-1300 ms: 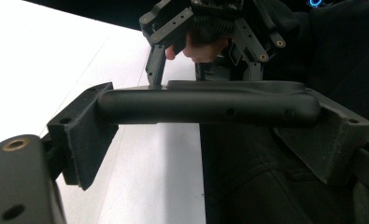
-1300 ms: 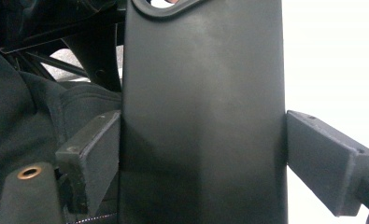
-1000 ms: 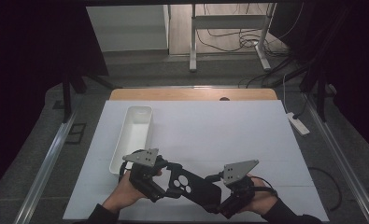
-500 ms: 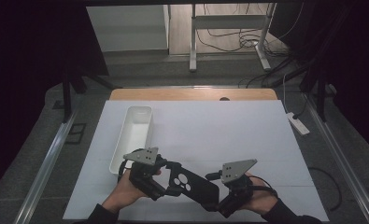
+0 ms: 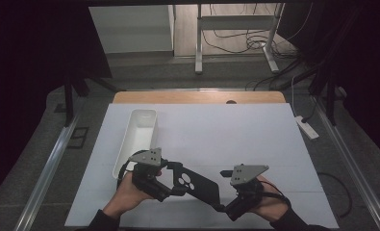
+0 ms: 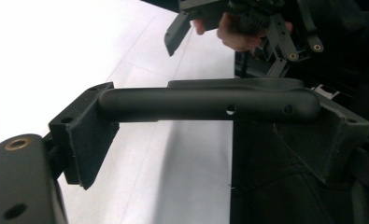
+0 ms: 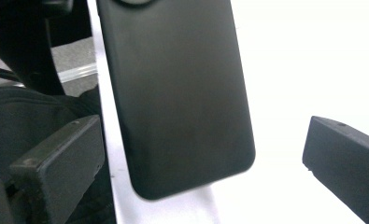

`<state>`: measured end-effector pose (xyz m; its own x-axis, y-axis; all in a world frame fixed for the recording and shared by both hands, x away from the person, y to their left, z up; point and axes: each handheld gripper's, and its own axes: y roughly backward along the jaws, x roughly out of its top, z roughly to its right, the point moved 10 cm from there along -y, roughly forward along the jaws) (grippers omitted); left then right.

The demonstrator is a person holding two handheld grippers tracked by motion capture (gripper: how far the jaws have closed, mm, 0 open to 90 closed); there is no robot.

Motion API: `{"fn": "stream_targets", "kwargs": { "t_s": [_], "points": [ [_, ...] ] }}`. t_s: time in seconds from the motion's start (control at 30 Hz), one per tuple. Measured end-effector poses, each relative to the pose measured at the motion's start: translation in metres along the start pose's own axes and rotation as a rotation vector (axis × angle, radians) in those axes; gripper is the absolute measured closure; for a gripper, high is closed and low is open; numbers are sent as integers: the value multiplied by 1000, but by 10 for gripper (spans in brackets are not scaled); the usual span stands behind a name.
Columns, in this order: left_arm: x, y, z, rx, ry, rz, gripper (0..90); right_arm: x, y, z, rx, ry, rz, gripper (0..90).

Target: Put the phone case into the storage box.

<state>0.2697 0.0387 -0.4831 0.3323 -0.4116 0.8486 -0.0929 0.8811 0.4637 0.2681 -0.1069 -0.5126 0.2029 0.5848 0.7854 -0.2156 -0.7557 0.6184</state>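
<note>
High view is showing the left gripper [image 5: 171, 188] clamping a black phone case [image 5: 197, 183] above the white table [image 5: 235, 134]. Left gripper view: pads are pressing its edge [image 6: 210, 100]. Right gripper view: the right gripper [image 7: 205, 168] has just been opening, jaws wide, clear of the case [image 7: 177, 93].

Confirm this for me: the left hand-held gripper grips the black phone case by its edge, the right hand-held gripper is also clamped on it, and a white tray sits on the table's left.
Wrong on the right hand-held gripper: its jaws have just been opening and stand clear of the black phone case, as the right gripper view shows. The left hand-held gripper does grip its edge, and the white tray sits left.
</note>
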Motion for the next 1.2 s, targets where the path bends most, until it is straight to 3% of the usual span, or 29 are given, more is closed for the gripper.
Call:
{"fn": "stream_targets", "kwargs": {
  "t_s": [0.43,0.7,0.97,1.2],
  "points": [
    [4,2,-15,102,55,-30,153,-6,3,8,-57,-60,-26,0],
    [8,4,-23,159,97,-30,153,-4,2,11,-101,-83,-10,0],
    [10,4,-28,194,137,-26,152,-5,-1,10,-113,-126,-39,8],
    [13,3,-28,214,158,-22,152,-4,-6,10,-141,-128,-60,17]
  ]
}}
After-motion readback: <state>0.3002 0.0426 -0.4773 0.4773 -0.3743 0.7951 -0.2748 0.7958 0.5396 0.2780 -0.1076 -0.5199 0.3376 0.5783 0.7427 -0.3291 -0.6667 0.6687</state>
